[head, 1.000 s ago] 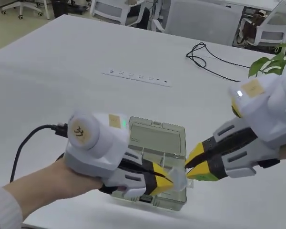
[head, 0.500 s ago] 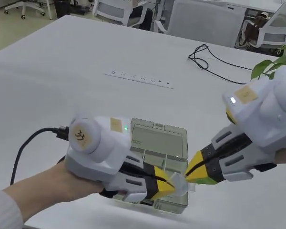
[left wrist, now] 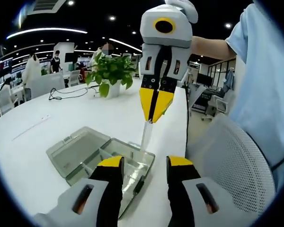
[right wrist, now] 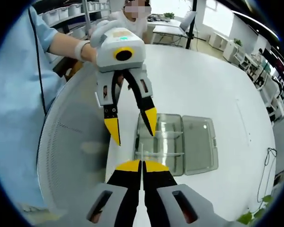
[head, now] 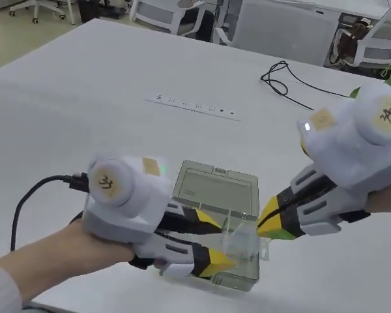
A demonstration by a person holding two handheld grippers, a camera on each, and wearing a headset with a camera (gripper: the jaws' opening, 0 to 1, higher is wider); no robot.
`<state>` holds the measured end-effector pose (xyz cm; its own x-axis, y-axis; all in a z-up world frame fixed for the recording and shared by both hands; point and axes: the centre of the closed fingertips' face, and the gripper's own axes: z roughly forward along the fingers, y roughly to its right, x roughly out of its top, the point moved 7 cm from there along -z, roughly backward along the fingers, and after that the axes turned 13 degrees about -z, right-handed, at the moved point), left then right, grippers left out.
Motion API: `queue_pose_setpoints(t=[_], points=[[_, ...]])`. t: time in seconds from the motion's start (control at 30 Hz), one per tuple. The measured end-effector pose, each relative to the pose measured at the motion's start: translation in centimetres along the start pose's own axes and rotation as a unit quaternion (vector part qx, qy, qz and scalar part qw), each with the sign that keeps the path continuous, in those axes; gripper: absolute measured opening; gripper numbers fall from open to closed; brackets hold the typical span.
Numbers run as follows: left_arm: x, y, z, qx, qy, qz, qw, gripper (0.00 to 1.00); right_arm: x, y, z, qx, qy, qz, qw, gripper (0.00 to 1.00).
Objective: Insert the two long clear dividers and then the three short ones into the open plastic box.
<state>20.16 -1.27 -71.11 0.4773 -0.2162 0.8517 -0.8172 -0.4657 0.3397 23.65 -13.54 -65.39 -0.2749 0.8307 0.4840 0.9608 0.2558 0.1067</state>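
1. The left tongs [head: 220,245] are spread wide and hold nothing. Their tips hang over the near end of the box [head: 242,280], one on each side of the clear divider [head: 242,242]. They would serve best as a guide here: close lightly on the free edge only if the piece wobbles, and otherwise rest on the box wall so it cannot slide on the surface [head: 104,98].
2. The box sits just under and ahead of the left tongs, with its lid [head: 216,188] laid flat open on the far side, away from both tongs. In the left gripper view at least one clear partition seems to stand inside already; how many cannot be told.
3. The divider hangs from the tips of the right tongs, roughly upright, with its lower edge at about the box's rim. Whether that edge has entered a slot cannot be told. The piece looks like one of the short ones, though this is not certain.
4. The right tongs [head: 263,229] are pinched narrow on the divider's top edge and face the left tongs nearly tip to tip.
5. To finish well, the right tongs should square the piece across the box, line both ends up with their grooves and lower it straight down. Tilting risks jamming one end, and the pinch should not be let go until the piece bottoms out.
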Motion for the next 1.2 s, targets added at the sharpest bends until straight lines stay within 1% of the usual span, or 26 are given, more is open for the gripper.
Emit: queue_pose_setpoints(t=[0.07,0.1,0.13,0.2,0.23,0.3,0.33,0.37,0.43,0.47,0.5,0.57,0.67,0.73,1.2], points=[[-0.1,-0.4,-0.4,0.015,0.001,-0.001,0.9999,0.43,-0.2,0.1,0.2,0.0,-0.006,0.005,1.0,0.02],[-0.2,-0.5,-0.6,0.019,0.002,-0.001,0.9998,0.46,-0.4,0.3,0.3,-0.005,-0.012,0.007,0.9999,0.02],[-0.2,-0.7,-0.8,0.029,0.002,-0.004,0.9996,0.49,-0.5,0.3,0.5,-0.005,-0.018,0.007,0.9998,0.02],[-0.3,-1.0,-1.1,0.037,0.004,-0.005,0.9993,0.56,-1.0,0.6,0.9,-0.009,-0.028,0.009,0.9995,0.02],[-0.3,-1.1,-1.3,0.044,0.006,-0.004,0.999,0.58,-1.1,0.6,1.0,-0.005,-0.035,0.009,0.9993,0.02],[-0.3,-1.2,-1.5,0.051,0.007,-0.01,0.9986,0.63,-1.3,0.8,1.3,-0.008,-0.038,0.009,0.9992,0.02],[-0.4,-1.4,-1.7,0.057,0.008,-0.01,0.9983,0.66,-1.4,0.9,1.5,-0.004,-0.044,0.011,0.999,0.02],[-0.5,-1.5,-1.9,0.063,0.006,-0.011,0.9979,0.7,-1.4,1.1,1.5,-0.007,-0.045,0.01,0.9989,0.02],[-0.6,-1.7,-2.1,0.073,0.005,-0.012,0.9973,0.75,-1.4,1.2,1.7,-0.003,-0.051,0.011,0.9987,0.02],[-0.7,-1.8,-2.2,0.081,0.006,-0.015,0.9966,0.79,-1.4,1.4,1.8,-0.006,-0.054,0.005,0.9985,0.02],[-0.7,-1.9,-2.3,0.083,0.006,-0.015,0.9964,0.82,-1.3,1.3,1.9,-0.002,-0.056,0.004,0.9984,0.02],[-0.9,-2.1,-2.5,0.093,0.006,-0.018,0.9955,0.89,-1.3,1.6,2.1,-0.007,-0.062,0.001,0.998,0.02],[-1.0,-2.3,-2.8,0.107,0.005,-0.024,0.994,1.0,-1.7,2.0,2.5,-0.01,-0.072,0.002,0.9973,0.02],[-1.2,-2.6,-3.1,0.115,0.005,-0.027,0.9929,1.0,-1.8,2.2,2.6,-0.011,-0.078,0.011,0.9968,0.02],[-1.7,-2.6,-3.7,0.117,0.011,-0.038,0.9923,0.99,-1.9,2.3,3.5,0.005,-0.091,0.011,0.9958,0.02]])
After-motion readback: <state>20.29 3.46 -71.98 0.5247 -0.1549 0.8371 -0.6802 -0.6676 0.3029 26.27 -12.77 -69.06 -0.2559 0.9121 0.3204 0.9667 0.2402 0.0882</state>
